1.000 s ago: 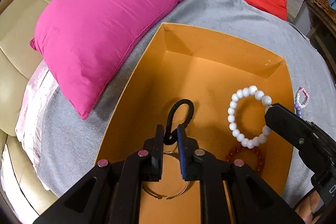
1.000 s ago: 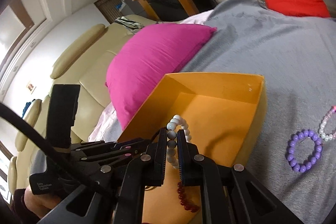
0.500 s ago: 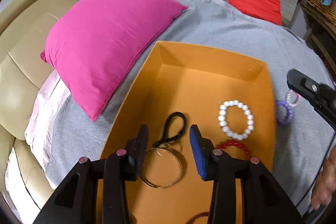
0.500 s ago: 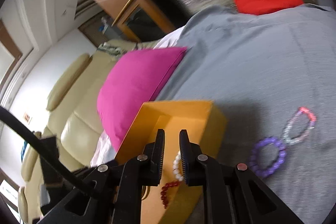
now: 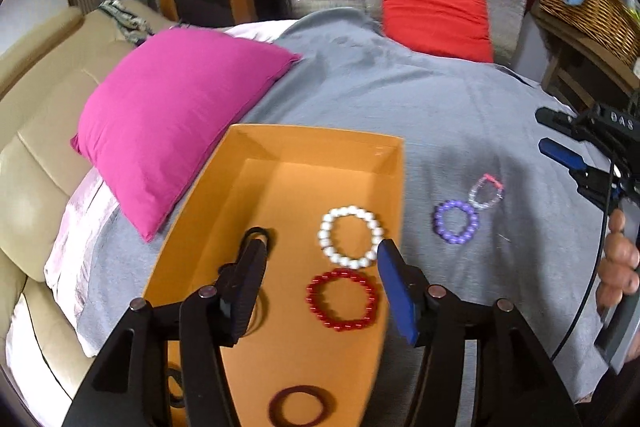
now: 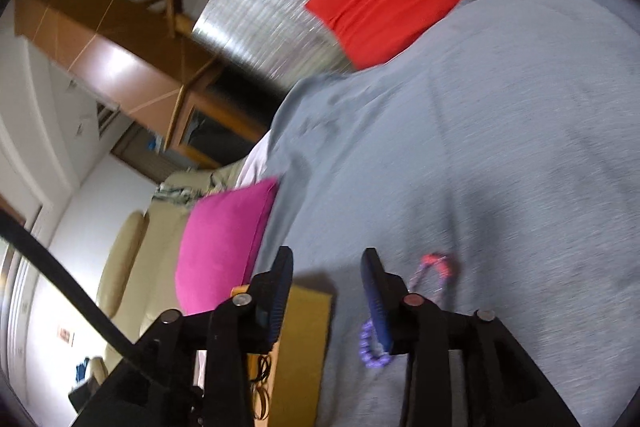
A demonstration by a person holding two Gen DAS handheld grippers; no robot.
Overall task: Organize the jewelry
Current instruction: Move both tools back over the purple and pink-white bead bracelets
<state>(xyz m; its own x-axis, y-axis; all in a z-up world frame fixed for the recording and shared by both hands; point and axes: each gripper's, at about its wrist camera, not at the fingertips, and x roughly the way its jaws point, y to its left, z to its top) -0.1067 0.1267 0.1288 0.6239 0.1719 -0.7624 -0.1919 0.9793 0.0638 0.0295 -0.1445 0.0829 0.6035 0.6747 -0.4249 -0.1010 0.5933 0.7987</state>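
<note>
Box [image 5: 224, 203] runs lengthwise away; left tongs [image 5: 320, 267] and right tongs [image 6: 326, 279] gape empty.

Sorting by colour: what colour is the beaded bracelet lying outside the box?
Purple; clearest in the left wrist view.

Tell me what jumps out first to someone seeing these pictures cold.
The orange box on the grey blanket grabs the eye, with a white bead bracelet and a red bracelet lying inside. Left of it lies a bright pink pillow. On the blanket right of the box lie a purple bracelet and a clear one, touching.
</note>
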